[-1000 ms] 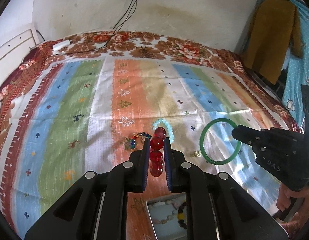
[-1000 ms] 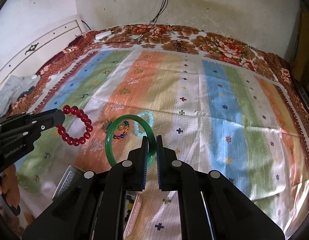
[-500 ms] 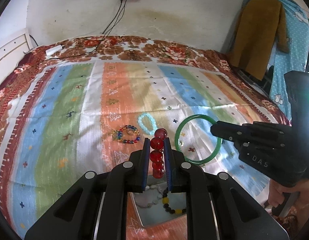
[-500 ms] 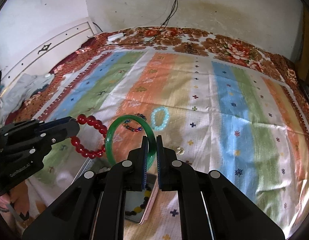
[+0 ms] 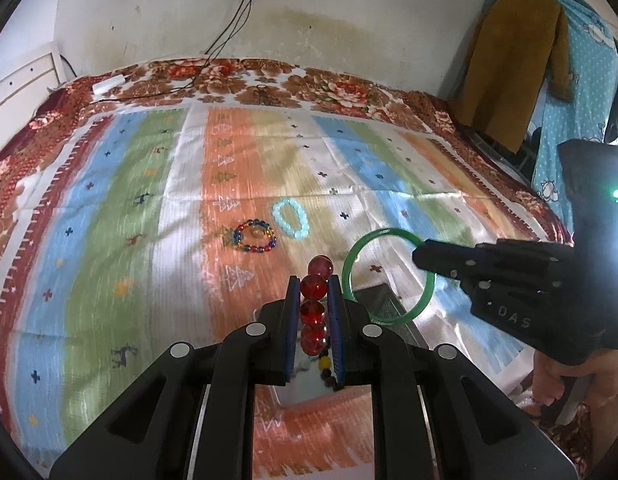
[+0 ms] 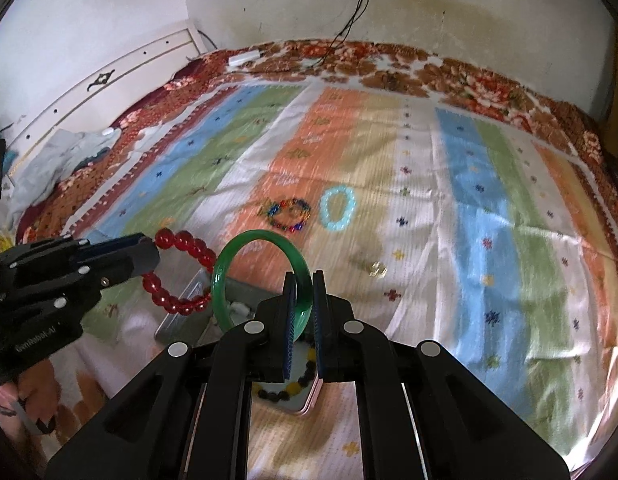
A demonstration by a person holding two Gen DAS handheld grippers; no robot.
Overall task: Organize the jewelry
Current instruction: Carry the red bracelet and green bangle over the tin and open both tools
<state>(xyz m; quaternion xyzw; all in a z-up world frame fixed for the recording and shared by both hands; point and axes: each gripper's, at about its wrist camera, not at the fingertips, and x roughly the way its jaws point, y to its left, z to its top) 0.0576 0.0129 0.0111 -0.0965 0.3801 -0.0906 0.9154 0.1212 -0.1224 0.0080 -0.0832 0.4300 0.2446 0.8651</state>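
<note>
While your left gripper [image 5: 313, 300] pinches the red bead bracelet [image 5: 315, 308] above the tin box [image 5: 309, 384], two bracelets lie farther off on the bedspread [image 5: 149, 240], unsorted. From the right wrist, your right gripper [image 6: 305, 312] clamps the green bangle [image 6: 229, 280] over that box [image 6: 293, 392], which already holds a dark beaded strand [image 6: 285, 390].

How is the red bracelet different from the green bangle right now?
The red bracelet is a string of round glossy beads; the green bangle is one smooth solid ring. The red bracelet is held by the left gripper, the green bangle by the right gripper. Both are lifted above the open box on the bed.
</note>
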